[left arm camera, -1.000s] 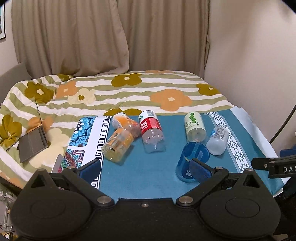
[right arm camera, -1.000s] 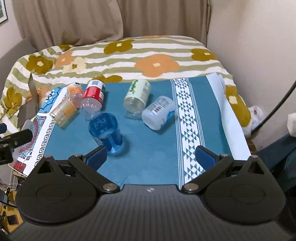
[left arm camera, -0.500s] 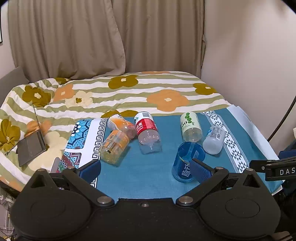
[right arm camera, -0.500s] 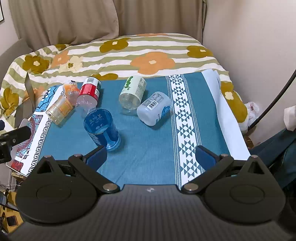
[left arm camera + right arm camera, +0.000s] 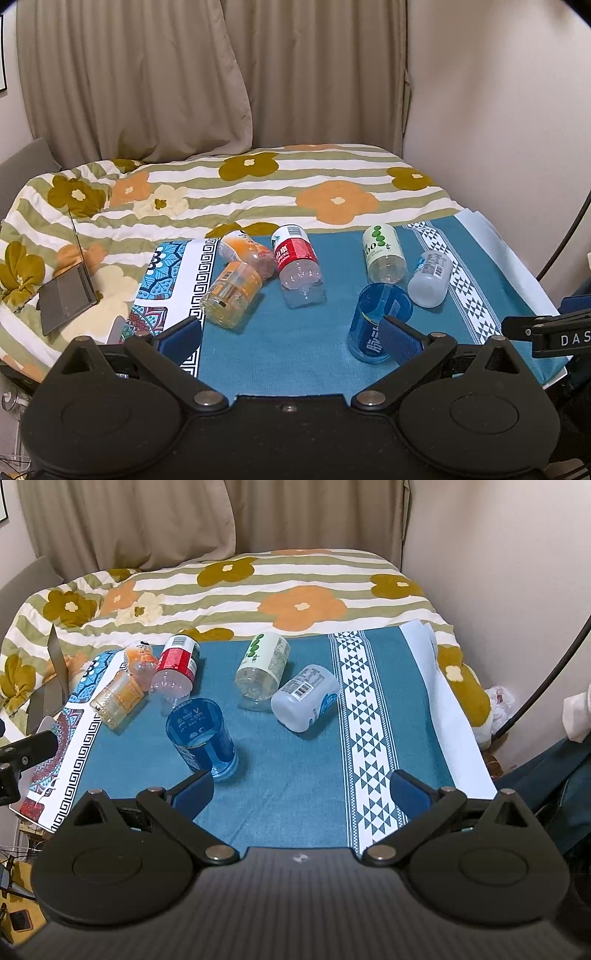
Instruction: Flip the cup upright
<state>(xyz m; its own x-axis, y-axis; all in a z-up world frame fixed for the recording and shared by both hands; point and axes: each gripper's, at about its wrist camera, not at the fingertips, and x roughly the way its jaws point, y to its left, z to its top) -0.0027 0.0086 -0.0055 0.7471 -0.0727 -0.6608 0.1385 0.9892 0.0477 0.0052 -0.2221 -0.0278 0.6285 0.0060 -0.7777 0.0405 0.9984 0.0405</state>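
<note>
Blue plastic cup (image 5: 201,734) stands wide end up just ahead of my spread, empty right claw (image 5: 301,790) and left claw (image 5: 288,332); I judge nothing needs flipping.

Blue cup's (image 5: 369,332) near side behind a blue pad (image 5: 400,339); laptop (image 5: 48,690) cut by the frame edge

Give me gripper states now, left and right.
Left gripper: open, empty, tongs spread wide.
Right gripper: open, empty; blue cup stands beyond its left tong.
</note>
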